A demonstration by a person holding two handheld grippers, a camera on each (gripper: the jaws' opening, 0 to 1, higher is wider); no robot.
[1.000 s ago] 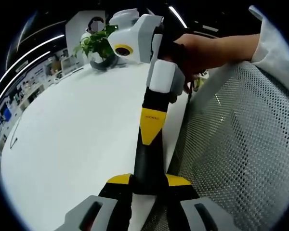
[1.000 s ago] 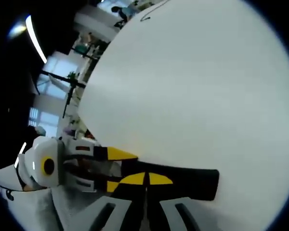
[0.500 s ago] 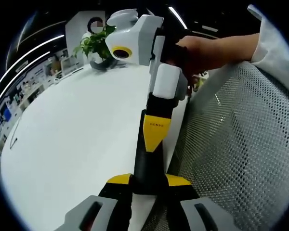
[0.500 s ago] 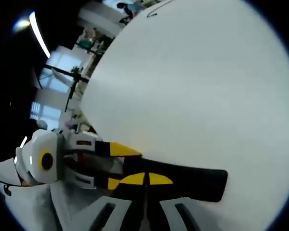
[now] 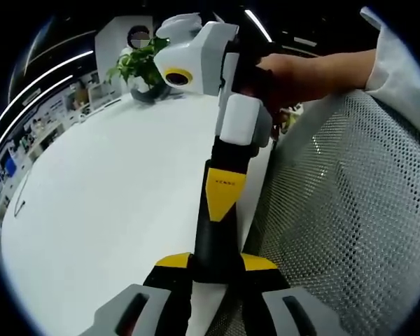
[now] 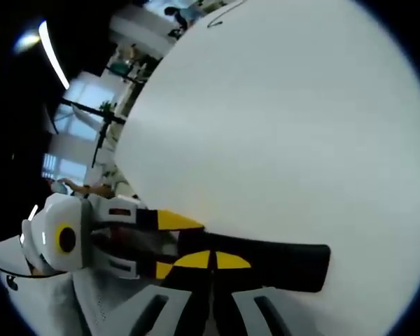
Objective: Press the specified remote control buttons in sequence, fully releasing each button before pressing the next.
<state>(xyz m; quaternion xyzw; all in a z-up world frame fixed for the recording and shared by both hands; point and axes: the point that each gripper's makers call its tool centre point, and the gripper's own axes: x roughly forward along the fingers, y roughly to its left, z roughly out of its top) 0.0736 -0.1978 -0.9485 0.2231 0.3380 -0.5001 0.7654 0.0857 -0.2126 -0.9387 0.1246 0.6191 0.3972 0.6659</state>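
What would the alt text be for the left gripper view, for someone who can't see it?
A slim black remote control is clamped between the left gripper's yellow-tipped jaws above a white table. The right gripper, held in a person's hand, touches its yellow tip to the remote. A potted plant stands at the table's far edge, grey mesh on the right.

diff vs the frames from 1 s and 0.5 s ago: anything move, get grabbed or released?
Little. In the left gripper view the right gripper, shut, dipped down the remote about half a second ago and has eased slightly back; its yellow tip stays over the black body. The left gripper stays shut on the remote. Nothing was grabbed or released. The white table, potted plant and mesh chair are unchanged.
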